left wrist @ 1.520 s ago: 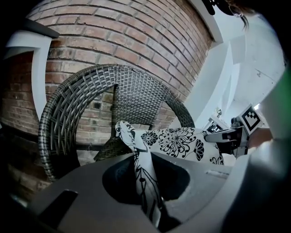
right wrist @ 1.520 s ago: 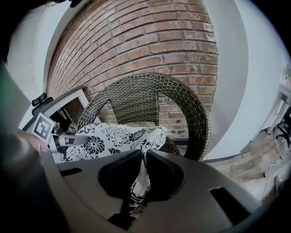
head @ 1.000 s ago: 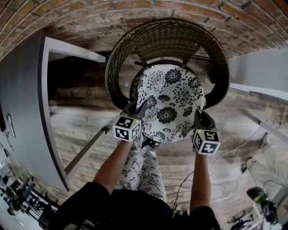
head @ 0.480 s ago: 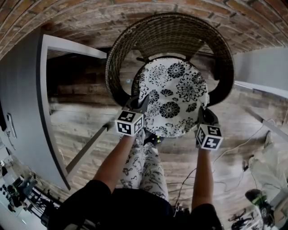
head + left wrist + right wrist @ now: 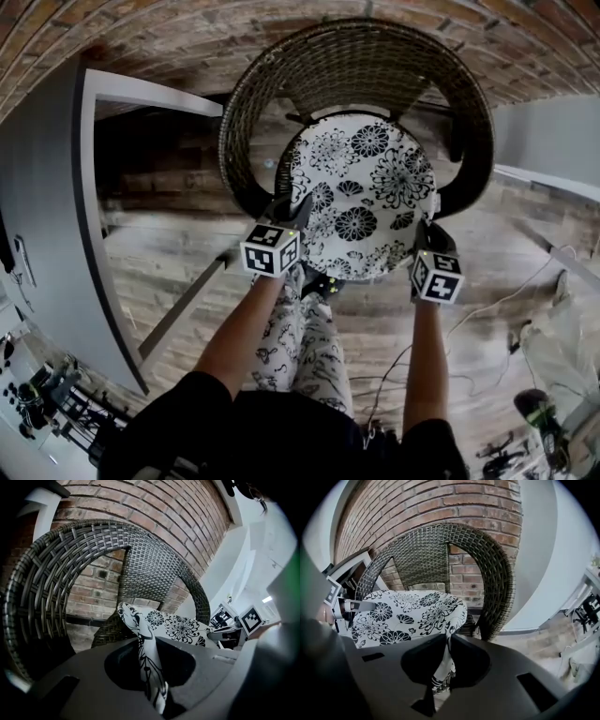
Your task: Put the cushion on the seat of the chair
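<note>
Cushion (image 5: 361,202), round, white w/ black flowers, is held flat over the seat of the wicker chair (image 5: 246,103), inside the curve of the backrest. It is gripped on two sides. The L gripper (image 5: 286,208) is clamped on the cushion's near-left edge: in the left gripper view the fabric is seen pinched tight btwn the two jaws, running up from them in a fold. The R gripper (image 5: 424,234) is clamped on the near-right edge, and in the right gripper view a strip of the patterned edge is squeezed btwn its jaws too. Both marker cubes are seen facing up, just short of the chair's front. From the right gripper view, dark weave of the seat is glimpsed under the cushion's far edge, but whether the cushion touches the seat can't be told. The chair is backed against a brick wall (image 5: 187,33) on a wood-plank floor (image 5: 159,253). A grey panel (image 5: 47,187) is seen to the left, cables (image 5: 469,319) lower right.
</note>
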A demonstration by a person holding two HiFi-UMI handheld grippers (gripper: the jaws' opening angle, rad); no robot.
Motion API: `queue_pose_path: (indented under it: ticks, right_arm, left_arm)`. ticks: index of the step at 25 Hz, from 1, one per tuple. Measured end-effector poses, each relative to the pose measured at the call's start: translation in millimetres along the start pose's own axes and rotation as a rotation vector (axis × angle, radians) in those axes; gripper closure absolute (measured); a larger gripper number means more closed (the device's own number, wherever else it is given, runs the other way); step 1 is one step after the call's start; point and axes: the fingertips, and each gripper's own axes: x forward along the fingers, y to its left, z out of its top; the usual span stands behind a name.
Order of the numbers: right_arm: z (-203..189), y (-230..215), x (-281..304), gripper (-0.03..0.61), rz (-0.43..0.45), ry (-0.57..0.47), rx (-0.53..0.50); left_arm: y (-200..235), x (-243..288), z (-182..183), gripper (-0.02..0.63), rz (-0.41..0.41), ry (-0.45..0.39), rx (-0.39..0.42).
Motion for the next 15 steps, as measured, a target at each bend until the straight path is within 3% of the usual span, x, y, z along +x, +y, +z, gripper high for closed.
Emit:
queue_pose_path:
  ticks: [7, 15]
  right_arm:
    - [-11.9, -4.4, 8.0, 0.545, -0.005, 0.026, 0.024]
    - [-15.9, -10.0, 9.7, 0.531, -0.016, 0.026, 0.065]
  left_arm:
    - [2.9, 3.3, -8.9, 0.593, -0.003, 0.031, -0.014]
    - [4.5, 1.5, -14.5, 0.549, 0.011, 0.067, 0.018]
